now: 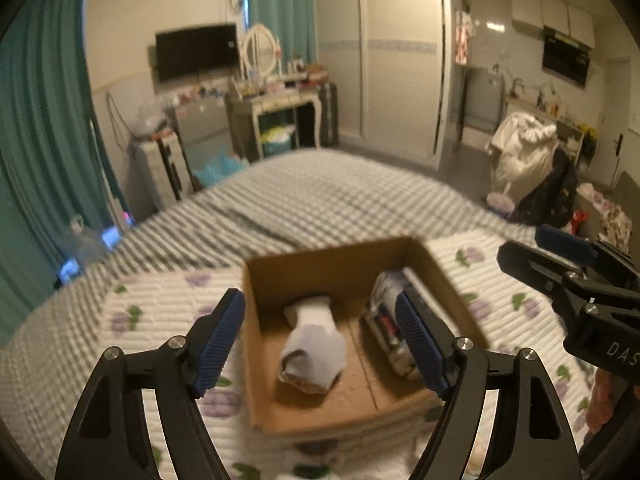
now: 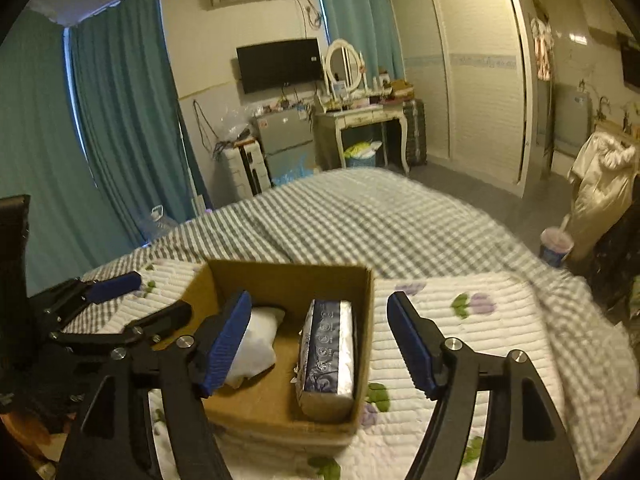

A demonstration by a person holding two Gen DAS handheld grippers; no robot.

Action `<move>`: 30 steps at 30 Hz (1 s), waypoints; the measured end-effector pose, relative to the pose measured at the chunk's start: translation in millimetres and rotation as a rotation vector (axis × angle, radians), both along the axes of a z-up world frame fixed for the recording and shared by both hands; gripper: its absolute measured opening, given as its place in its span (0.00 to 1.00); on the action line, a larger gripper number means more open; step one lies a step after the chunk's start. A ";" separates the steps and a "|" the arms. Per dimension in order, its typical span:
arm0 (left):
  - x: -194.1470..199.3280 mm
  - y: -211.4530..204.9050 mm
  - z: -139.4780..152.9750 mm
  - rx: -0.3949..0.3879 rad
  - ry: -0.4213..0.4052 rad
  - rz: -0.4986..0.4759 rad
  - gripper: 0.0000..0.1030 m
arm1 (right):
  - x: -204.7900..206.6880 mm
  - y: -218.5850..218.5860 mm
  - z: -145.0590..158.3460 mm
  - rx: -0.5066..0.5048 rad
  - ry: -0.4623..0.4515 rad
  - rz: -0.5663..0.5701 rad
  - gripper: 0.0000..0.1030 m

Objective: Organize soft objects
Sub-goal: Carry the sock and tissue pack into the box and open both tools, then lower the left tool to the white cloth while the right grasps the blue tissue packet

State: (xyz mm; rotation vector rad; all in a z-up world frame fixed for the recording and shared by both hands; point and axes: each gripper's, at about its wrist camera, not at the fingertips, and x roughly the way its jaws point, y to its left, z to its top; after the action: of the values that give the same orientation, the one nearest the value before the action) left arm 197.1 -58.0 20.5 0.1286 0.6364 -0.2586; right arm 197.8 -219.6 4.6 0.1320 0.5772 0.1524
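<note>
An open cardboard box point(image 1: 348, 264) sits on a white floral quilt point(image 1: 160, 312) on the bed. Inside lie a rolled pale grey cloth bundle point(image 1: 314, 346) and a blue-and-white tissue pack point(image 1: 386, 320) along the right wall. My left gripper point(image 1: 322, 344) is open and empty, held above the box. In the right wrist view the box point(image 2: 288, 276) holds the white bundle point(image 2: 256, 340) and the tissue pack point(image 2: 330, 354). My right gripper point(image 2: 320, 344) is open and empty above the box's right part. The other gripper shows at each view's edge point(image 1: 568, 276) point(image 2: 120, 300).
A grey checked bedspread point(image 1: 320, 200) covers the far bed. Beyond stand a dressing table point(image 1: 276, 108), a wall TV point(image 1: 196, 52), teal curtains point(image 1: 44, 128), a wardrobe point(image 1: 384, 60) and a chair with clothes point(image 1: 524, 152). Reddish fabric point(image 1: 604, 404) lies at the right edge.
</note>
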 end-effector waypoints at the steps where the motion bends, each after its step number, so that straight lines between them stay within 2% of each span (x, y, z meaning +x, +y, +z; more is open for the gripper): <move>1: -12.6 0.9 13.8 0.000 -0.025 0.005 0.79 | -11.3 0.0 12.7 -0.012 -0.011 -0.002 0.69; 3: -33.5 3.5 35.0 -0.007 -0.066 0.015 0.84 | -37.2 2.0 38.6 -0.035 -0.035 -0.006 0.70; 5: -57.0 9.7 56.0 -0.016 -0.112 0.035 0.89 | -63.7 4.3 59.6 -0.056 -0.060 -0.004 0.77; 9: -101.9 22.0 86.6 -0.022 -0.180 0.060 0.91 | -112.7 7.4 90.7 -0.093 -0.099 -0.002 0.84; 12: -124.4 29.5 98.6 -0.014 -0.204 0.069 0.91 | -146.8 10.4 109.9 -0.092 -0.088 0.025 0.88; 16: -154.1 36.9 107.0 0.010 -0.240 0.092 0.91 | -186.0 16.4 130.0 -0.123 -0.124 0.015 0.99; 18: -169.9 38.9 105.8 0.026 -0.258 0.106 0.91 | -203.5 19.8 134.2 -0.132 -0.134 0.016 1.00; 24: -194.9 50.7 84.0 0.021 -0.249 0.151 0.91 | -230.9 34.8 121.5 -0.162 -0.120 0.025 1.00; 27: -195.1 58.3 59.1 0.022 -0.193 0.175 0.91 | -235.4 39.2 98.1 -0.162 -0.094 0.032 1.00; 30: -187.1 63.9 23.3 0.016 -0.118 0.185 0.91 | -229.3 42.3 62.5 -0.145 -0.038 0.047 1.00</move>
State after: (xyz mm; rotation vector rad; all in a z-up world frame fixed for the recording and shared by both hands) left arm 10.0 5.9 43.8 0.0991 0.5290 -0.0664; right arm -31.5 -177.3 67.1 -0.0252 0.5518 0.1581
